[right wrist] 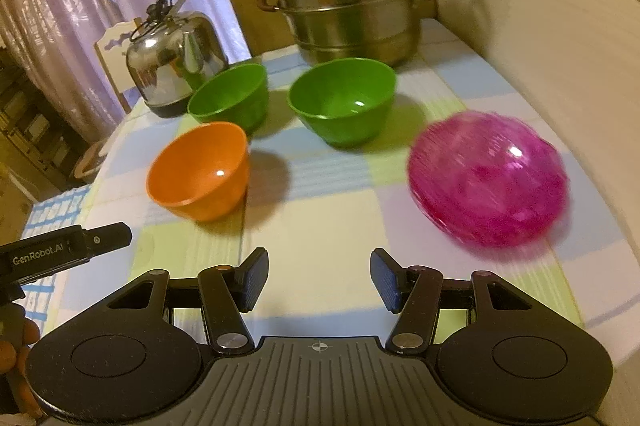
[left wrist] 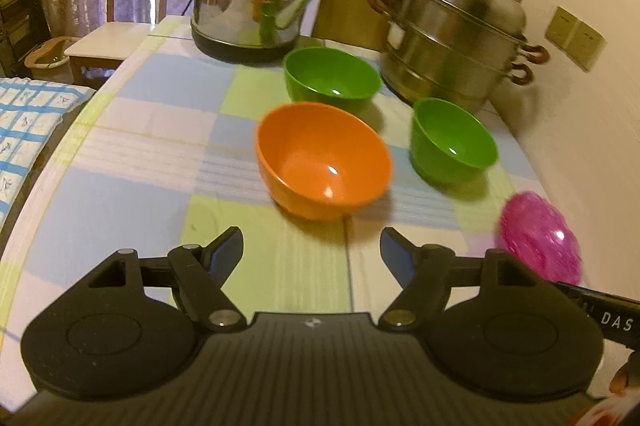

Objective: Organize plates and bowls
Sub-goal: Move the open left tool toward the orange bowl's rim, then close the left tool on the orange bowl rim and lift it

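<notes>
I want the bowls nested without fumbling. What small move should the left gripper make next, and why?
Probably ease the left gripper forward to straddle the near rim of the orange bowl. Its jaws are open and empty, the bowl stands straight ahead, apart from both green bowls, so nothing blocks the approach.
</notes>
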{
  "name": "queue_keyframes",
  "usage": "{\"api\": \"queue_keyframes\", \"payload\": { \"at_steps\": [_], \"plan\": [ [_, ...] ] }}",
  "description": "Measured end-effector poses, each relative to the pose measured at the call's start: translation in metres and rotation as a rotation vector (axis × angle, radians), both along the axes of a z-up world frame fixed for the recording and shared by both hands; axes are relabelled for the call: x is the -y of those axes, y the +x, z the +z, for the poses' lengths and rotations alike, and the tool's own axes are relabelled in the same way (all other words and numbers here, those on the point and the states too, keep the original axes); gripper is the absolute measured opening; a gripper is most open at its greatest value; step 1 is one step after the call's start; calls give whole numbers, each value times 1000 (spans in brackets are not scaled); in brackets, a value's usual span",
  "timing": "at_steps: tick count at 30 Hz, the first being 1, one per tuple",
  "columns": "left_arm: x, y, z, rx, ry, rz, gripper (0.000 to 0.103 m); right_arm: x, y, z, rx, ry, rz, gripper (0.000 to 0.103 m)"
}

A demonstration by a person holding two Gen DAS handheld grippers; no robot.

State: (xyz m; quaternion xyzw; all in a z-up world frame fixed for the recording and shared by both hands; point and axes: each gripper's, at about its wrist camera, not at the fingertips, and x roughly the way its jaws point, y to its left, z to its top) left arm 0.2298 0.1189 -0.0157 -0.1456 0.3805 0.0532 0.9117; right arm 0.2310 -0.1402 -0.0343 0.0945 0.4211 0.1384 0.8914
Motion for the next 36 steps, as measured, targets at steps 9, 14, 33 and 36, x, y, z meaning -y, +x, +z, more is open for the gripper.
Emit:
{"api": "queue_keyframes", "payload": {
  "at_steps": [9, 14, 33, 36],
  "plan": [
    [-30, 51, -22, 4, 18, 31, 73, -38, 59, -20, -6, 47, 53, 57],
    [-41, 71, -35, 2, 11, 40, 72, -52, 81, -33, -14, 71, 76, 57],
    [-53, 119, -66, -35, -6, 19, 36, -92, 146, -79, -66, 111, 174, 56],
    [-56, 119, -67, -31, -1, 22, 32, -93, 149, -85, -76, 114, 186, 51]
  ]
}}
